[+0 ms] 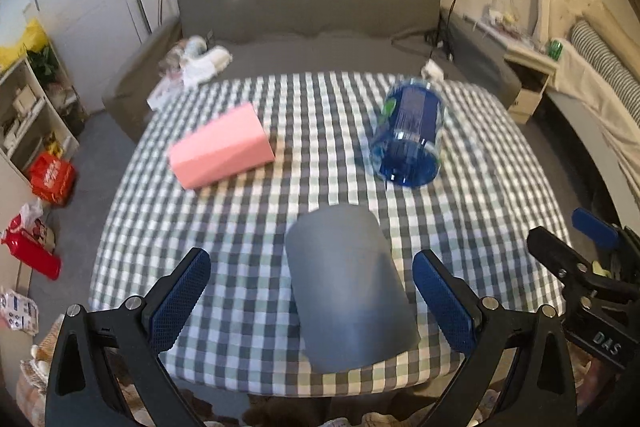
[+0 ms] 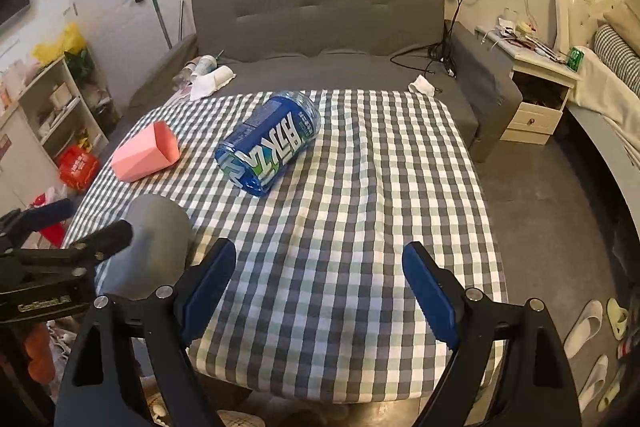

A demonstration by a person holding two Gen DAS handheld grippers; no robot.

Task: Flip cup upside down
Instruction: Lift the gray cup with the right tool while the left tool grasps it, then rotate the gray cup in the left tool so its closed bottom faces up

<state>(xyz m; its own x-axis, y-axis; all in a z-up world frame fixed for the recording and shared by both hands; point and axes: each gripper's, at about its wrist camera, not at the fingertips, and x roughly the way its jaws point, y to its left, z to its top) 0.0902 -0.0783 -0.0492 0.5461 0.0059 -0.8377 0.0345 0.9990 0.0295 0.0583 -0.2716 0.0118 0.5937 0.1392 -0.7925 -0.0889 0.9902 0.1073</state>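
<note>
Left claw [image 1: 312, 291] spread wide, hovering above the near edge of a table [image 1: 248, 247] covered in grey-and-white check cloth. Between its blue pads [image 1: 180, 299], untouched by either: a grey cup [image 1: 344, 291] lying on its side, closed base pointing away from the claw. Beyond it, up and to the left, a pink cup [image 1: 220, 151], also on its side. Ahead and to the right, a blue bottle [image 1: 410, 131], likewise toppled. Right claw [image 2: 320, 291] spread just as wide, holding nothing, only checked cloth between its fingers. Grey cup [image 2: 156, 243] just left of it, partly behind the left claw's black arm. Grey sofa [image 2: 320, 15] past the table.
</note>
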